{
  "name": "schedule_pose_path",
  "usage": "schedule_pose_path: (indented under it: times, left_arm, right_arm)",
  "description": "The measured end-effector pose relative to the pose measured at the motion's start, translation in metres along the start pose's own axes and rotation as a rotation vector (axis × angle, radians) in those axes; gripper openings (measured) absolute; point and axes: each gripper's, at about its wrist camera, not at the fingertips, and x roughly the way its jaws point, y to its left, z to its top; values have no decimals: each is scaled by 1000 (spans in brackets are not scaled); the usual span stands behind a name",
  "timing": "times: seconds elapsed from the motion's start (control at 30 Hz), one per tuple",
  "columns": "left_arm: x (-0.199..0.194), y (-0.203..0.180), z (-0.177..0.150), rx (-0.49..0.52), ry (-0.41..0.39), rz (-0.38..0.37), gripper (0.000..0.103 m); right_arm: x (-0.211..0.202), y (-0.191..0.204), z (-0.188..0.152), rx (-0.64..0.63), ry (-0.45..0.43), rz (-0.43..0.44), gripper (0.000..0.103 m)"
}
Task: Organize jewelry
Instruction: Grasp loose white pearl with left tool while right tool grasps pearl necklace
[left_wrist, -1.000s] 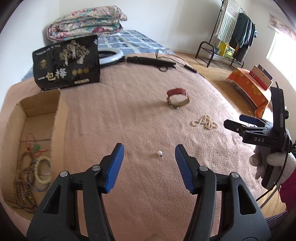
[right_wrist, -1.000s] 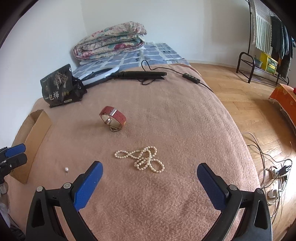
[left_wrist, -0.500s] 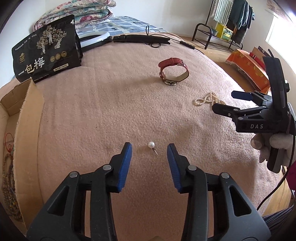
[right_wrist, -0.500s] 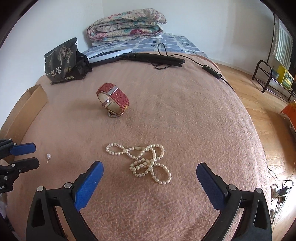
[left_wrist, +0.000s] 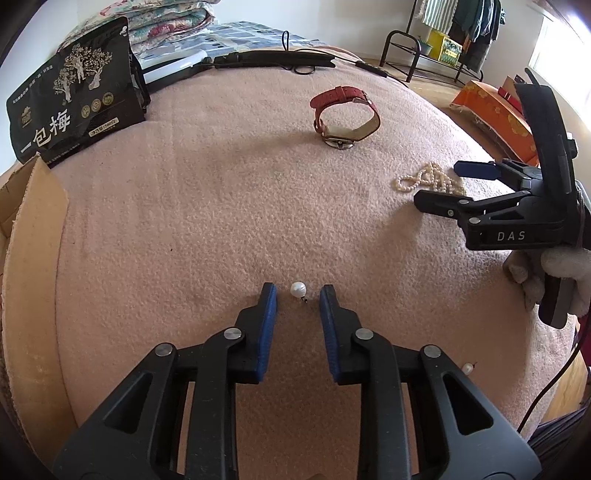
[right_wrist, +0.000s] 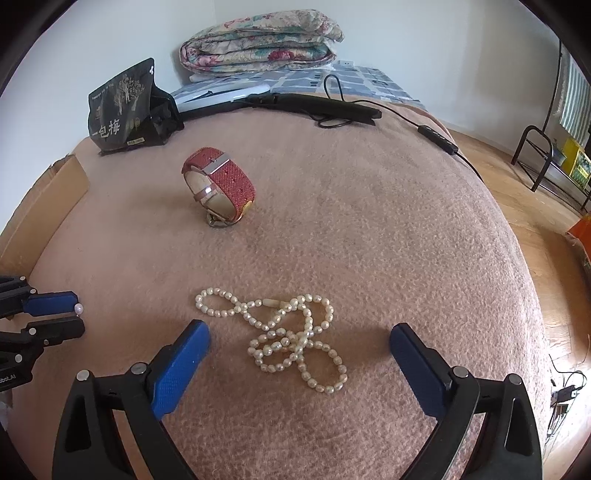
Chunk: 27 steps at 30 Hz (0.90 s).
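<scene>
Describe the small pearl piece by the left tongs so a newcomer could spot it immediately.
On the pink blanket, look just ahead of the left tongs, which have been closing. The pearl stud lies between their blue tips, untouched. Unlike the pearl necklace, it is one bead on a short pin.

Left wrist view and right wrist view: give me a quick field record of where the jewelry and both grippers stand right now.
surface: pink blanket
left gripper: jaws have just been closing, pads either side of the pearl stud earring, a gap showing each side
right gripper: wide open, low over the pearl necklace, not touching it
red watch: standing on its side, apart from the necklace
second pearl earring: lying on the blanket, right of the left gripper
cardboard box: at the blanket's left edge
</scene>
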Motion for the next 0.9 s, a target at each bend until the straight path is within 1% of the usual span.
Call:
schedule_pose_path:
  times: [0.03, 0.1, 0.2, 0.23, 0.27, 0.3, 0.37, 0.4, 0.47, 0.53, 0.57, 0.73, 0.9]
  left_arm:
    - [1, 0, 0, 0, -1, -2, 21]
    - [2, 0, 1, 3, -3, 0, 14]
    - [3, 0, 2, 8, -7, 4, 9]
    - [3, 0, 2, 11, -9, 6, 8]
    - [3, -1, 1, 13, -10, 8, 7]
    - [3, -1, 1, 14, -11, 10, 7]
    - [2, -2, 1, 18, -13, 15, 7]
    - [2, -2, 1, 19, -14, 18, 7]
    - [1, -2, 1, 19, -16, 19, 7]
    - [-1, -2, 0, 19, -18, 21, 7]
    - [-2, -2, 0, 18, -19, 20, 7]
    - [-13, 0, 1, 6, -37, 10, 6]
    - [-31, 1, 3, -2, -75, -5, 6]
  right_arm:
    - [2, 1, 0, -6, 9, -5, 100]
    - [4, 3, 1, -11, 18, -5, 97]
    - [3, 3, 1, -17, 23, 1, 87]
    - [2, 4, 1, -21, 24, 0, 78]
    - [1, 5, 2, -26, 22, 0, 67]
    - [0, 5, 2, -30, 21, 1, 60]
    - [-3, 6, 3, -39, 24, 5, 38]
    - [-3, 6, 4, -42, 26, 7, 34]
    - [-5, 7, 4, -45, 30, 9, 19]
    - [-6, 8, 4, -51, 37, 10, 11]
    - [-7, 9, 4, -53, 39, 11, 8]
    - [-18, 12, 3, -54, 37, 20, 5]
    - [-41, 18, 5, -49, 5, 28, 5]
